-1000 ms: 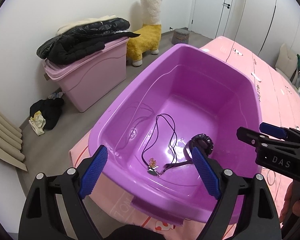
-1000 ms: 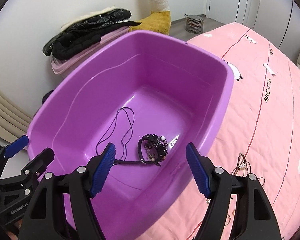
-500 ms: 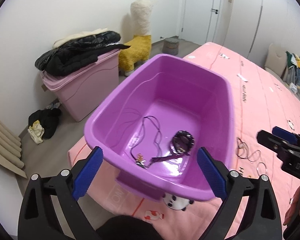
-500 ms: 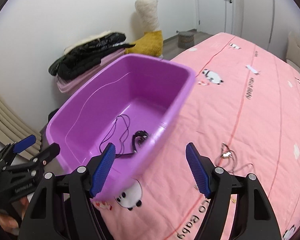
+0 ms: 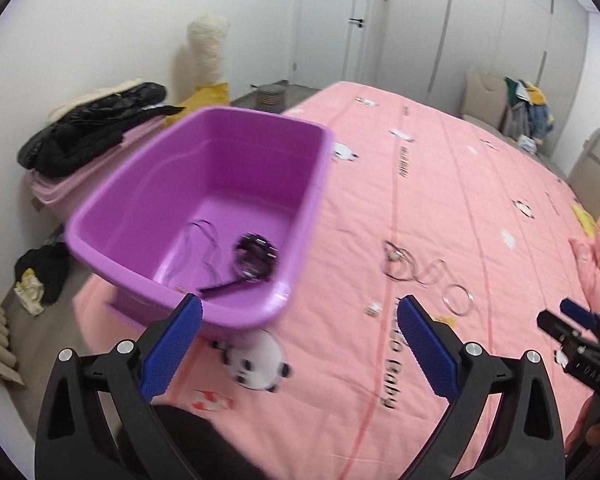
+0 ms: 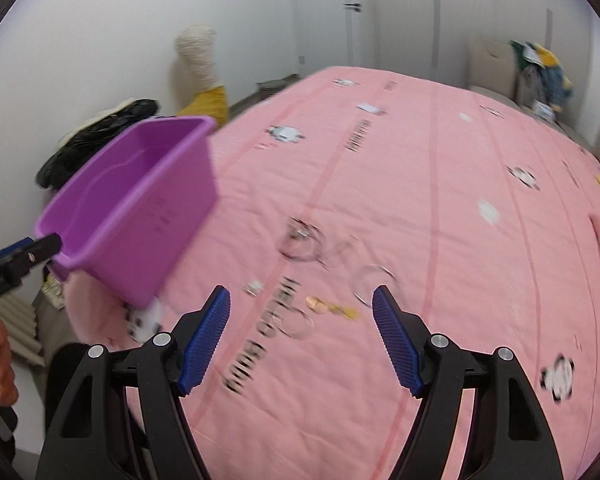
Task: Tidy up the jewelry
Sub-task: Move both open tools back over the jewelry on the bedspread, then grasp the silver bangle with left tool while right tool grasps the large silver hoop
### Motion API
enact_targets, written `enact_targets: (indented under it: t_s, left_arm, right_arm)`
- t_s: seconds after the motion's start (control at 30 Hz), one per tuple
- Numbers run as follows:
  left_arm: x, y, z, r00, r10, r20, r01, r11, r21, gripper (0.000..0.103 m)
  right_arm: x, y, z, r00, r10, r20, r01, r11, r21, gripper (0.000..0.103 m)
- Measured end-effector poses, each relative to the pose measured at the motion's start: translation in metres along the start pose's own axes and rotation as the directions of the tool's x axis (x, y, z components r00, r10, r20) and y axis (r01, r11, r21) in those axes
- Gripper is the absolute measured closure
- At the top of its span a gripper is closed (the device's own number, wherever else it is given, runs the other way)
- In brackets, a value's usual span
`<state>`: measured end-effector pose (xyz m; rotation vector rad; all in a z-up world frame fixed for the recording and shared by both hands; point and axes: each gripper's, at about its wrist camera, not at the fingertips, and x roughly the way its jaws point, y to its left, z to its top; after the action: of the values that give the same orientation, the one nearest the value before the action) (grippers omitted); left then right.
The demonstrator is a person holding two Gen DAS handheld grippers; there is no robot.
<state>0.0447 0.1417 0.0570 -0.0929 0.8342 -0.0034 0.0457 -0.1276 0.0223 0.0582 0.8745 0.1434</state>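
Two sets of tongs are hovering over a pink bed [image 5: 440, 208], whose cover is showing panda prints and blurred black lettering I cannot read. At the left near corner a purple tub [image 5: 148, 200] is sitting on it, holding a dark beaded bracelet [image 5: 254, 254] and a thin black cord necklace [image 5: 204, 240]. Right of the tub, a tangle of fine chains [image 6: 300, 240], two silver hoops [image 6: 374, 284] and a gold-coloured piece [image 6: 328, 305] are lying loose on the cover. The left tongs [image 5: 298, 344] and the right tongs [image 6: 300, 336] are both gaping wide, gripping nothing.
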Motion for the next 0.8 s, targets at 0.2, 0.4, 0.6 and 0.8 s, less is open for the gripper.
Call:
enact_targets:
  t_s: [0.2, 0.4, 0.6, 0.8]
  left_arm:
    - [0.023, -0.041, -0.031, 1.0, -0.021, -0.022, 0.022, 0.999, 0.039, 0.007]
    - [0.068, -0.074, -0.057, 0.995, -0.02, -0.098, 0.026, 0.998, 0.064, 0.007]
    - [0.112, -0.094, -0.076, 0.99, 0.017, -0.138, -0.008, 0.998, 0.063, 0.007]
    - [0.148, -0.11, -0.084, 0.983, 0.03, -0.18, -0.03, 1.0, 0.004, 0.007]
  right_arm:
    - [0.01, -0.043, -0.043, 0.999, -0.039, -0.025, 0.04, 0.997, 0.071, 0.033]
    - [0.042, -0.067, -0.063, 0.998, -0.028, -0.049, 0.032, 0.996, 0.084, 0.033]
    - [0.087, -0.09, -0.064, 0.996, 0.012, -0.09, 0.0, 0.992, 0.125, 0.033]
    - [0.131, -0.107, -0.048, 0.993, 0.043, -0.106, -0.031, 0.994, 0.109, 0.033]
